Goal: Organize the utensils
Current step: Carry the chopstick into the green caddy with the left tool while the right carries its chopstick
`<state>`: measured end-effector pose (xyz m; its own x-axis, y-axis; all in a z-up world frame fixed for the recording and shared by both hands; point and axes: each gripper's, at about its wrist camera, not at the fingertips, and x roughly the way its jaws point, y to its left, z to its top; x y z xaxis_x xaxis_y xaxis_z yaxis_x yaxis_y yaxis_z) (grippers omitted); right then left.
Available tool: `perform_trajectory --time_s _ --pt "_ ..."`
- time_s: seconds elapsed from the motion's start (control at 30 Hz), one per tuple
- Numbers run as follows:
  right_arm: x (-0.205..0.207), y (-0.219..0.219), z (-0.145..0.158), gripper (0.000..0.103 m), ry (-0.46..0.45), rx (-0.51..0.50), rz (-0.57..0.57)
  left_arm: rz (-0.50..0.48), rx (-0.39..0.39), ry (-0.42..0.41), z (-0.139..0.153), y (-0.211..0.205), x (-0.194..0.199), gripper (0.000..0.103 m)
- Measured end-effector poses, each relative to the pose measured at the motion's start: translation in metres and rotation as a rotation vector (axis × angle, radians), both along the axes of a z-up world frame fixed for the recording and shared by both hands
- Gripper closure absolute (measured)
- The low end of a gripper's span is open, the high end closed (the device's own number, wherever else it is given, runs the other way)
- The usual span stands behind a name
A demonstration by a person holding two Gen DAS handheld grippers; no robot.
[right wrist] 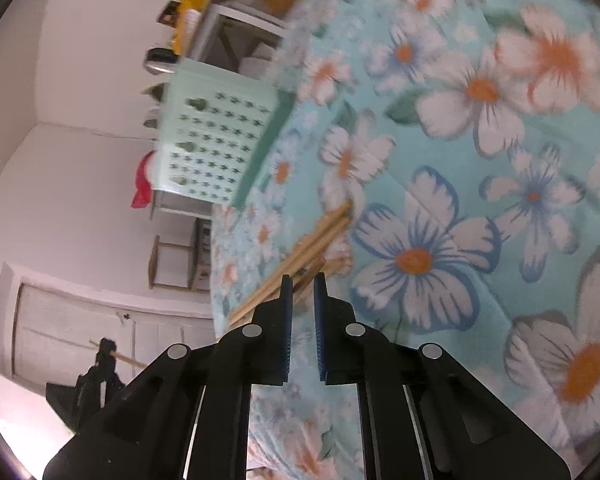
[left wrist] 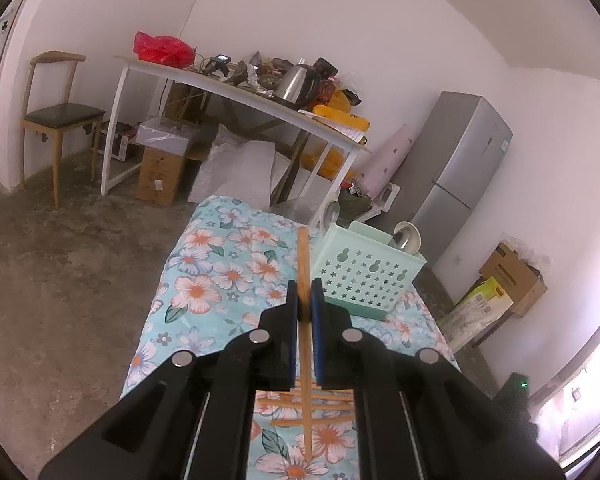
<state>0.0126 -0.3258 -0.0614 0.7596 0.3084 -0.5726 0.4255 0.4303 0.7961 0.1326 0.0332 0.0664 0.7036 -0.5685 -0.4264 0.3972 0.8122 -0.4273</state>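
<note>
Left gripper (left wrist: 305, 300) clenched on one chopstick (left wrist: 302, 264), raised toward the mint basket (left wrist: 364, 280) for deposit. Right gripper (right wrist: 300, 292), fingers nearly together, at the remaining chopsticks (right wrist: 316, 236) on the floral worktop (right wrist: 480, 160); grasp uncertain.
</note>
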Motion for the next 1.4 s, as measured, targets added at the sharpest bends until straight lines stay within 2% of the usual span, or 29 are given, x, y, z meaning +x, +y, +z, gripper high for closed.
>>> perform_trajectory --time_s 0.13,0.27,0.43,0.73,0.97,1.23,1.4 --pt "-0.008 0.003 0.036 0.098 -0.090 -0.092 0.013 -0.006 0.016 -0.006 0.001 -0.002 -0.003 0.098" --pt "-0.010 0.003 0.064 0.100 -0.173 -0.125 0.019 -0.015 0.028 -0.013 0.005 -0.005 -0.007 0.098" --pt "-0.014 0.001 0.088 0.100 -0.244 -0.172 0.024 -0.024 0.042 -0.033 0.014 -0.010 -0.014 0.098" --pt "-0.023 -0.017 0.124 0.100 -0.352 -0.243 0.007 -0.027 0.049 -0.127 0.051 -0.019 -0.025 0.098" --pt "-0.028 -0.041 0.135 0.100 -0.395 -0.284 -0.047 -0.026 0.034 -0.245 0.091 -0.046 -0.012 0.098" --pt "-0.028 -0.056 0.127 0.100 -0.388 -0.264 -0.050 -0.035 -0.007 -0.423 0.148 -0.108 0.026 0.098" --pt "-0.020 -0.061 0.121 0.100 -0.389 -0.242 -0.041 -0.015 -0.047 -0.431 0.159 -0.147 0.069 0.098"
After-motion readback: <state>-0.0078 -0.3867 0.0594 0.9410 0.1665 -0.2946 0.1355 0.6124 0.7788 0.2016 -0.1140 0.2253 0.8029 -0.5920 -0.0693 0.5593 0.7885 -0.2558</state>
